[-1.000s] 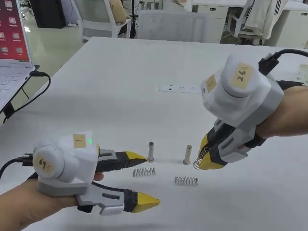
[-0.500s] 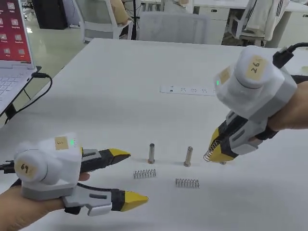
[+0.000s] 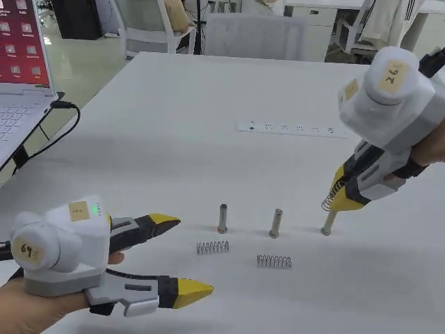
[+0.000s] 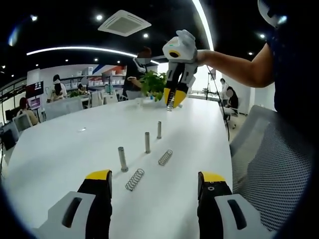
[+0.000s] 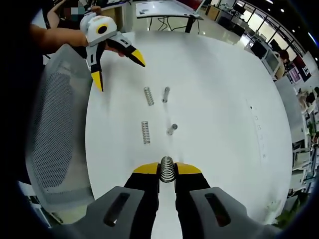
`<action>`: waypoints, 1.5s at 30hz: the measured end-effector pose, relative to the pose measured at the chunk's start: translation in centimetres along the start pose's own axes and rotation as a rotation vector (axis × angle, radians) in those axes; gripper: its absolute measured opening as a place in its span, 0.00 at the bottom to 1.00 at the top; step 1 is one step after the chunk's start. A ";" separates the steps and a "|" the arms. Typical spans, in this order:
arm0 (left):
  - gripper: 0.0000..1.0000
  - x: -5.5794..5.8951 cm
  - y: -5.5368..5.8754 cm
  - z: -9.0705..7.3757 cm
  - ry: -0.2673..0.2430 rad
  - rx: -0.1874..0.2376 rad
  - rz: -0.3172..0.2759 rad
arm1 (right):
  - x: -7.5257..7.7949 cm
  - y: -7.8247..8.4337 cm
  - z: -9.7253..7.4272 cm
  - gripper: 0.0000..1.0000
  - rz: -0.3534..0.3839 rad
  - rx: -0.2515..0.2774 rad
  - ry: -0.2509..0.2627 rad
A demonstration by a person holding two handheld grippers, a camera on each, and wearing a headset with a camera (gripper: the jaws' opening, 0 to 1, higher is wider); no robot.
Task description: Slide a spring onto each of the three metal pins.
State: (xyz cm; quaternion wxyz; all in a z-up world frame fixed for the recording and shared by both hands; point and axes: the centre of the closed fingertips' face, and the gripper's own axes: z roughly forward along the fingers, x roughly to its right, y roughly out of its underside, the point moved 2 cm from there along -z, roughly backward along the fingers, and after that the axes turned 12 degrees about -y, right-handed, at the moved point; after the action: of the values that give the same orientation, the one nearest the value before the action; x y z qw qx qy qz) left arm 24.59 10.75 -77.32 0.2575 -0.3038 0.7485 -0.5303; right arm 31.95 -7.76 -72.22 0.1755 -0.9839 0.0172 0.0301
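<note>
Right gripper (image 3: pixel 341 198), white-bodied with black jaws and yellow tips, has gone right and upward since a second ago. Then it sat low beside the middle pin (image 3: pixel 276 223) and covered the right-hand pin (image 3: pixel 327 224). Now it hangs over that pin, which stands in plain sight. Left gripper (image 3: pixel 182 254), same build, has drawn back a little from the left-hand pin (image 3: pixel 222 218).

- Wide white table (image 3: pixel 208 125) carries everything.
- Open silver laptop (image 3: pixel 21 69) is cut off at the left edge. Its screen is red with small icons, none readable. A black cable (image 3: pixel 55 132) loops from it.
- Right gripper: tan sticker, handwritten "26". Its jaws are clamped on a small steel coil spring (image 3: pixel 332 195), which slants down towards the right-hand pin. Seen end-on in the right gripper view, the coil (image 5: pixel 167 169) is pinched between the yellow tips.
- Left gripper: sticker "69", green light lit. Jaws wide apart, nothing between them, low and left of the pins.
- Long white power strip (image 3: pixel 292 129) lies further back, its markings too small to read.
- Three short grey metal pins stand upright in a row, all bare.
- Two loose springs lie flat just in front of them: one (image 3: pixel 212 246) by the left-hand pin, one (image 3: pixel 274 261) by the middle pin.

Unclear: whether the held spring's lower end touches the pin's top.
</note>
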 end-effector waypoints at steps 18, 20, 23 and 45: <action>0.69 0.2 -0.1 0.0 -0.021 0.010 -0.016 | 4.0 3.4 1.4 0.09 0.097 -0.066 0.014; 0.69 0.1 -0.1 0.0 -0.022 0.011 -0.015 | 4.2 3.6 1.7 0.09 0.103 -0.072 0.012; 0.69 0.1 -0.1 0.0 -0.023 0.011 -0.016 | 4.3 3.7 2.2 0.09 0.112 -0.068 0.002; 0.66 0.3 -0.1 0.0 -0.018 0.005 -0.009 | 5.0 4.1 3.6 0.09 0.130 -0.083 -0.017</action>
State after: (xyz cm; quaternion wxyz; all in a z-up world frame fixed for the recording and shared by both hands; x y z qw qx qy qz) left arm 24.41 10.56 -77.25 0.2624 -0.3113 0.7434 -0.5308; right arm 36.54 -10.47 -77.36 0.1321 -0.9869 0.0782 0.0502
